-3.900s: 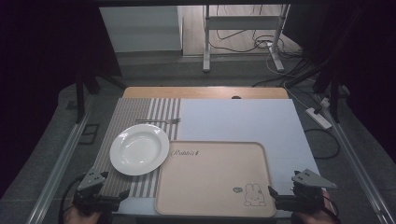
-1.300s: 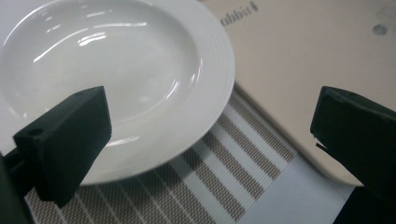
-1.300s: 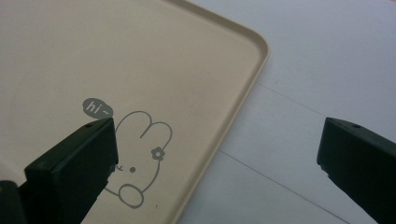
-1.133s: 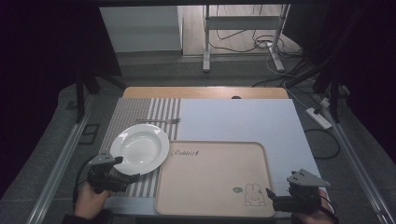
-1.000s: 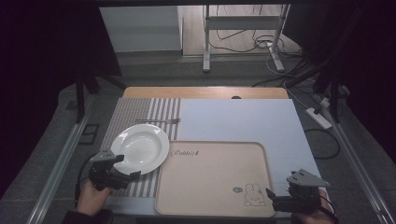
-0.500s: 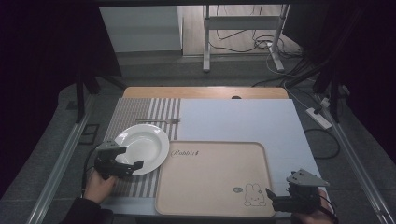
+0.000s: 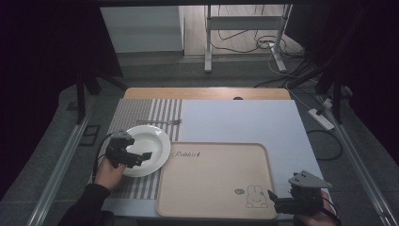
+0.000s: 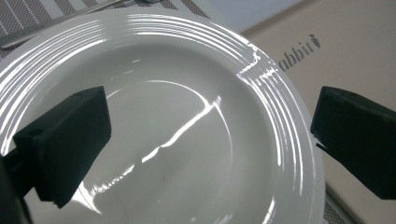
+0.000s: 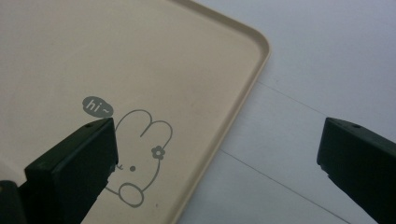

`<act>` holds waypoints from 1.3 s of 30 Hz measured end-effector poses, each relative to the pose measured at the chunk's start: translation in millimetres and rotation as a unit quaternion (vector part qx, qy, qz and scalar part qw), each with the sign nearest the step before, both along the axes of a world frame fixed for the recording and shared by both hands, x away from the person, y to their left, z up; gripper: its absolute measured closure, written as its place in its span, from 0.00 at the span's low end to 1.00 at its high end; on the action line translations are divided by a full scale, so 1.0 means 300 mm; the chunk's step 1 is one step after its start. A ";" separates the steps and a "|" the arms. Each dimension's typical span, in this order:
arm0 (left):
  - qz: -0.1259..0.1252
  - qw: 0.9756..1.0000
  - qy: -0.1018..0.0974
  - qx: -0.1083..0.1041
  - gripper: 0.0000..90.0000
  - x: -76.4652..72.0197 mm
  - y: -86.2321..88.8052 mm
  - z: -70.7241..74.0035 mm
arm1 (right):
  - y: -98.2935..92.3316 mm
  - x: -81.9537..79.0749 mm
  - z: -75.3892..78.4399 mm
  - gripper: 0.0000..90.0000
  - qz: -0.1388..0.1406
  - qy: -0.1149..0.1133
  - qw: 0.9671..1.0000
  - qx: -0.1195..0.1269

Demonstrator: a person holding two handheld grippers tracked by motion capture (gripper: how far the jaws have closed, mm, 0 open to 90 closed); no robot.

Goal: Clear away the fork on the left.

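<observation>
A white round plate [image 7: 149,146] rests on the striped placemat [image 7: 141,115] at the table's left. My left gripper [image 7: 141,156] hovers over the plate's near left part, open, with nothing between its jaws; in the left gripper view the plate [image 8: 187,121] lies under both jaws. A beige tray [image 7: 214,179] with a rabbit drawing [image 7: 254,197] lies in the middle front. My right gripper [image 7: 275,200] stands open at the tray's front right corner. In the right gripper view the tray [image 9: 140,60] lies empty, its rim between the jaws.
A fork [image 7: 157,122] lies on the placemat just behind the plate. The pale tabletop [image 7: 244,122] stretches behind the tray. A power strip [image 7: 321,118] and cables lie on the floor to the right, and metal rails flank the table.
My left gripper has moved forward from the table's front left edge to above the plate. The right gripper has stayed at the tray's corner.
</observation>
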State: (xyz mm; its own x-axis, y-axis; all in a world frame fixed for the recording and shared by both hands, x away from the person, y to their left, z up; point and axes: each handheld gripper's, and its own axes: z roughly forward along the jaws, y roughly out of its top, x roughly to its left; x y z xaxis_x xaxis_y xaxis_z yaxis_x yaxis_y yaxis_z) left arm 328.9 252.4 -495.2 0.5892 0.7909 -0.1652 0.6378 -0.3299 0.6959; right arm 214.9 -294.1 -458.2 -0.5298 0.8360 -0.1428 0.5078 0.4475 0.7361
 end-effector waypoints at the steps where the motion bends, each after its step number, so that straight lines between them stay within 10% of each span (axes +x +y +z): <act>1: -0.001 1.000 -0.001 0.002 0.00 0.010 -0.005 -0.001 | 0.000 0.000 0.000 0.00 0.000 0.000 1.000 0.000; 39: 0.003 1.000 0.015 0.014 0.00 0.328 -0.078 -0.047 | 0.001 0.001 -0.001 0.00 0.006 0.005 1.000 -0.002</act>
